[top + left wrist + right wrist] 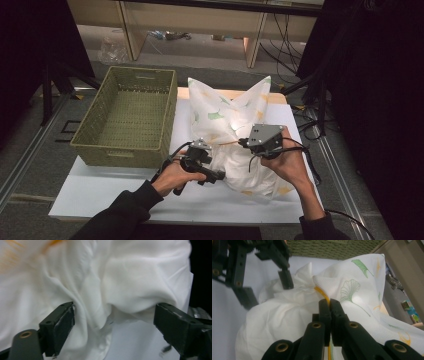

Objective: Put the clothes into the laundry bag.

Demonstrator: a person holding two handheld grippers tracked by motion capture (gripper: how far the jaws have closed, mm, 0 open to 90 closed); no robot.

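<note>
A white pillowcase (225, 115) printed with green and orange ginkgo leaves lies bunched in the middle of the white table (100, 190). My right gripper (329, 305) is shut on its yellow-trimmed edge (322, 292), with the cloth (352, 290) rising behind the jaws. In the high view the right gripper (244, 142) sits at the middle of the bundle. My left gripper (115, 325) stands open, its jaws wide to either side of a hanging white fold (125, 277) without pressing it. From above, the left gripper (212, 162) is at the bundle's left side. It also appears in the right gripper view (284, 277).
A green woven basket (125, 115) stands on the table's left half, close to the cloth, and its wall (332, 247) lies beyond the pillowcase. Shelving and cables sit on the floor past the table's far edge. Bare white tabletop runs along the front.
</note>
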